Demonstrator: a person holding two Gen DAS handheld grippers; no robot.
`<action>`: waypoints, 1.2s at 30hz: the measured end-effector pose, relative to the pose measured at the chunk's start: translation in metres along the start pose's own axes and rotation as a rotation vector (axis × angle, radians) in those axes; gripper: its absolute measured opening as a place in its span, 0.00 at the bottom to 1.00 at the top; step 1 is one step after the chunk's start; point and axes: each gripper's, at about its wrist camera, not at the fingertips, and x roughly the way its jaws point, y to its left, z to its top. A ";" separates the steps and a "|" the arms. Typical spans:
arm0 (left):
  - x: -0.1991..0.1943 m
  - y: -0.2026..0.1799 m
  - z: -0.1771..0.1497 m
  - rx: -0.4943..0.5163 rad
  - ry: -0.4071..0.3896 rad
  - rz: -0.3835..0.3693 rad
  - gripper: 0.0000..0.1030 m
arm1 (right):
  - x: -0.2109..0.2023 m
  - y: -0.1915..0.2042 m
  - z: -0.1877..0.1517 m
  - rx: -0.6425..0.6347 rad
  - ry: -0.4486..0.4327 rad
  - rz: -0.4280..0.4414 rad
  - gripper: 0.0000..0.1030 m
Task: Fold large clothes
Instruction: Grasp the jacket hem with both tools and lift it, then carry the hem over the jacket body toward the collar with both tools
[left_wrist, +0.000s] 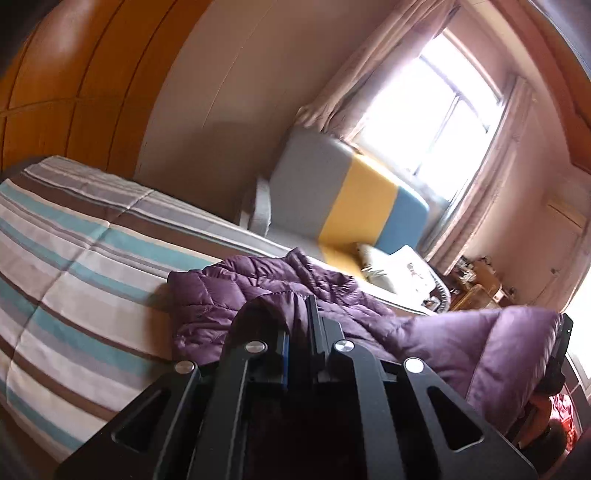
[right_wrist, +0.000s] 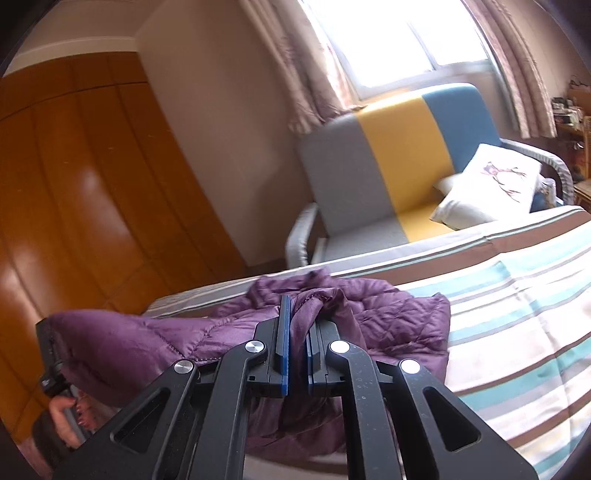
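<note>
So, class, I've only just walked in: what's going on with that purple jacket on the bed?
A person is folding a purple quilted puffer jacket on a bed with a striped duvet, using two handheld grippers. The right gripper is shut on a bunched edge of the jacket. The left gripper is also shut on the fabric. Between them one side of the jacket is lifted, while the rest lies rumpled on the duvet. A grey, yellow and blue sofa stands under the window behind.

My left gripper and right gripper are matte black, with angular linkage arms, triangular cut-outs, round silver pivot screws and blue finger pads. Left of my right gripper shows my bare hand.
</note>
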 end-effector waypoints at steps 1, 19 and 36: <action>0.010 0.002 0.004 -0.005 0.018 0.012 0.07 | 0.007 -0.003 0.002 0.013 0.002 -0.003 0.06; 0.149 0.036 0.018 -0.057 0.208 0.151 0.10 | 0.144 -0.059 0.004 0.094 0.208 -0.179 0.06; 0.153 0.077 0.038 -0.212 0.089 0.181 0.89 | 0.150 -0.103 -0.010 0.354 0.123 -0.095 0.69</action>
